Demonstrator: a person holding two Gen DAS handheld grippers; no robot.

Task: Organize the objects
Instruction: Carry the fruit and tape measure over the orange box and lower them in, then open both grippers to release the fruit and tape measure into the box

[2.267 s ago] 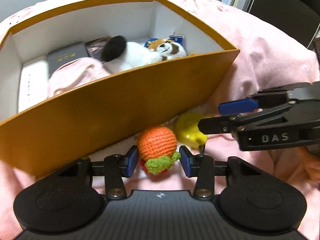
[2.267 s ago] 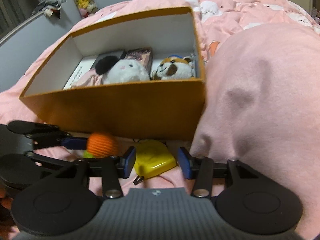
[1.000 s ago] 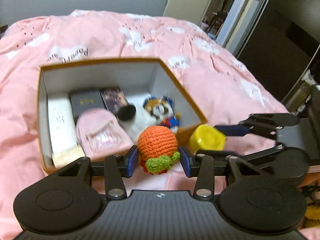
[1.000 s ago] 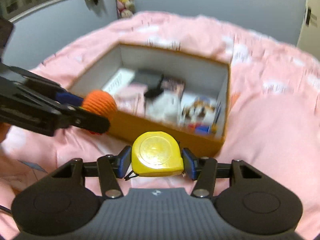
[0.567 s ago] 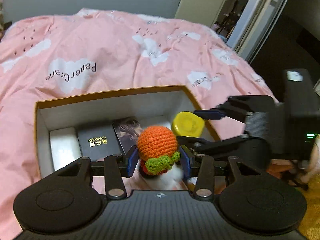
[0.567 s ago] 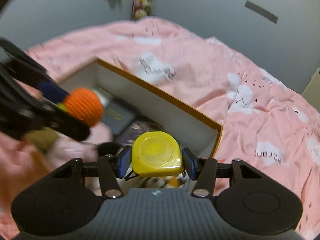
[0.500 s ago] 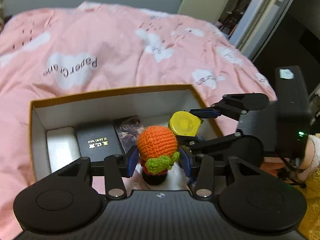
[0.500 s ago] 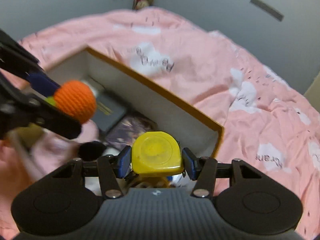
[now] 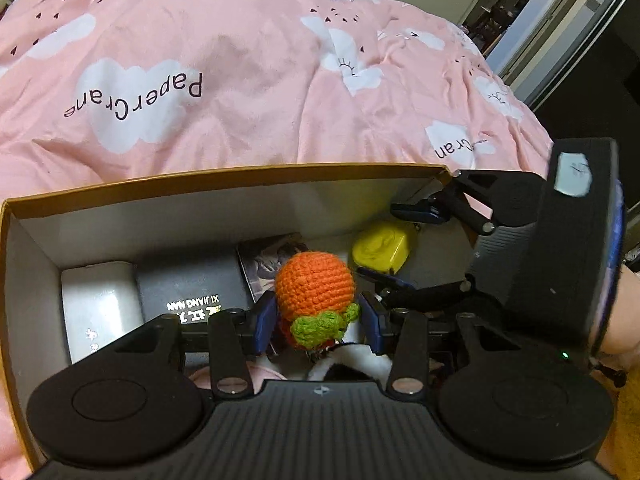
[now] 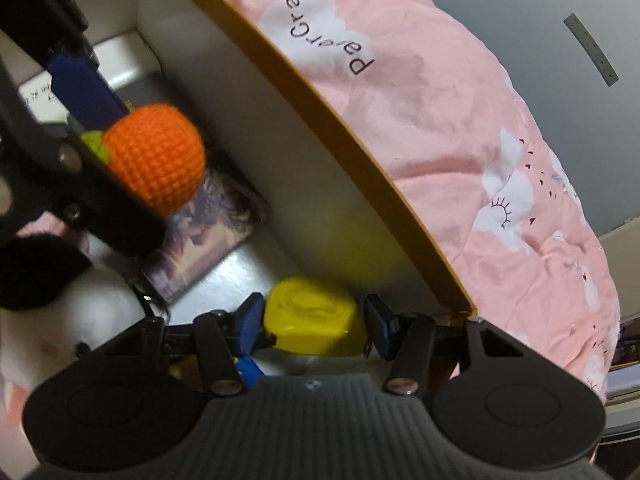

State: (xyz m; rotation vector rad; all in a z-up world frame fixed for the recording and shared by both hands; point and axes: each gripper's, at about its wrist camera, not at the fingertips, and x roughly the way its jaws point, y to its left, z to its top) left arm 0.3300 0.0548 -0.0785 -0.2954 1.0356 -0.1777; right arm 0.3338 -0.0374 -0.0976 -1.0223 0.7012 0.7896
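Left wrist view showed my left gripper point(image 9: 317, 316) closed on the orange crochet ball point(image 9: 315, 286), held above the inside of the orange box point(image 9: 224, 174) that stood on the pink blanket point(image 9: 240, 60). At about 2 o'clock from the ball, my right gripper point(image 10: 314, 325) reached into the far right corner of the box with the yellow tape measure point(image 10: 314, 320) between its jaws; a small gap showed beside the right finger, so I cannot tell if they still pressed it. Under the ball lay a black case point(image 9: 188, 284), a white box point(image 9: 100, 304) at 9 o'clock from it, and a white plush toy point(image 10: 64, 312).
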